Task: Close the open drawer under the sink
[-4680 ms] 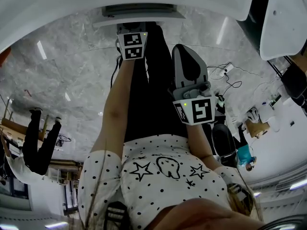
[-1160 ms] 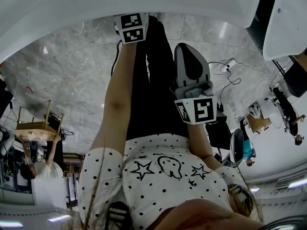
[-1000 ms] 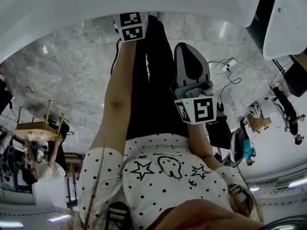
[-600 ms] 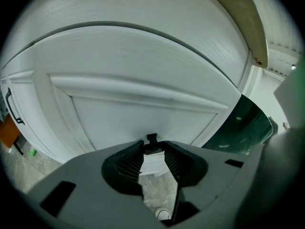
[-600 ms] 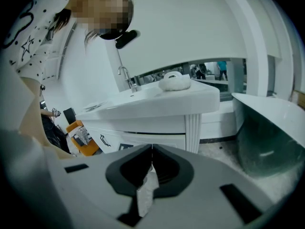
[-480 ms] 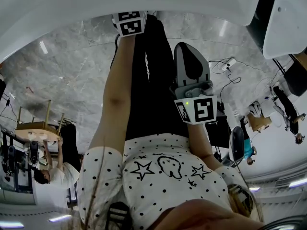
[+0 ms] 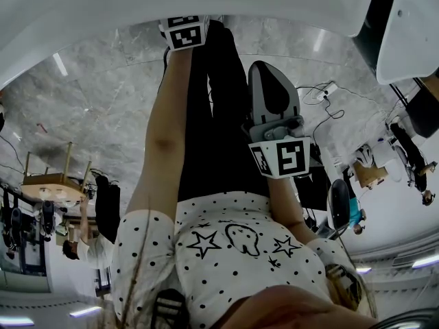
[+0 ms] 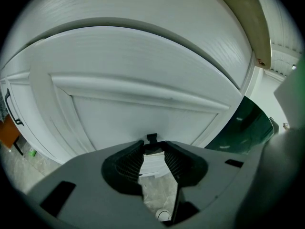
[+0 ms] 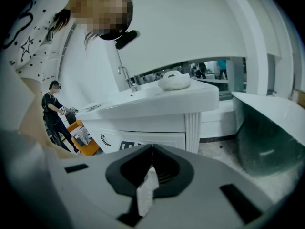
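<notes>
A mock-up bathroom inside a large work hall. A white vanity [image 8: 143, 113] carries a sink [image 9: 157, 98] with a chrome tap [image 9: 125, 76] on a grey marble-look floor [image 7: 103, 94]. Loose cables [image 7: 336, 120] trail at the right, and another person [image 9: 53, 112] stands at the left near a wooden chair [image 7: 48, 182].

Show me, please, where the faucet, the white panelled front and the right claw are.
faucet [image 9: 127, 78]: right gripper view, on its upright stem.
white panelled front [image 8: 143, 120]: left gripper view, on its recessed middle panel.
right claw [image 9: 152, 147]: right gripper view, where its shut tips meet.
</notes>
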The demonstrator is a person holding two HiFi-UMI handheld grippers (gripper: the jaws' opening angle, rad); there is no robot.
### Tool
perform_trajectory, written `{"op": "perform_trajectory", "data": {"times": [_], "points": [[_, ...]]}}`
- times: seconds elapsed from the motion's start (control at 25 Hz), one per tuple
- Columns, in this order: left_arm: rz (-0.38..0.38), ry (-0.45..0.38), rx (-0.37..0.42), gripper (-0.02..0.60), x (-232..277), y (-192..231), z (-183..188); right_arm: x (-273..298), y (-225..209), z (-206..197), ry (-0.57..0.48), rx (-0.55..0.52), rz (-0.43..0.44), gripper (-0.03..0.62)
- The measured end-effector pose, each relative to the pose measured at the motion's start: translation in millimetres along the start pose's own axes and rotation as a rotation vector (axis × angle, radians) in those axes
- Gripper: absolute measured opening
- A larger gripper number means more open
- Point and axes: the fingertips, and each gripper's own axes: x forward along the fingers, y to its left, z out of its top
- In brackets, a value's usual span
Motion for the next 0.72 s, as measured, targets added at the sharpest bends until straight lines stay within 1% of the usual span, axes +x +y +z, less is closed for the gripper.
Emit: {"op": "perform_trajectory", "data": {"times": [0.52, 0.72], "points": [[0.014, -0.020, -0.024, 0.136, 1.6, 4.3, 1.3, -0.9, -0.4, -3.4, 0.004, -0.002, 0.002, 0.015], [0.014, -0.016, -0.026, 0.136, -0.3, 2.6, 1.1, -5.4, -0.2, -5.0, 0.005, -0.003, 0.007, 0.015]]}}
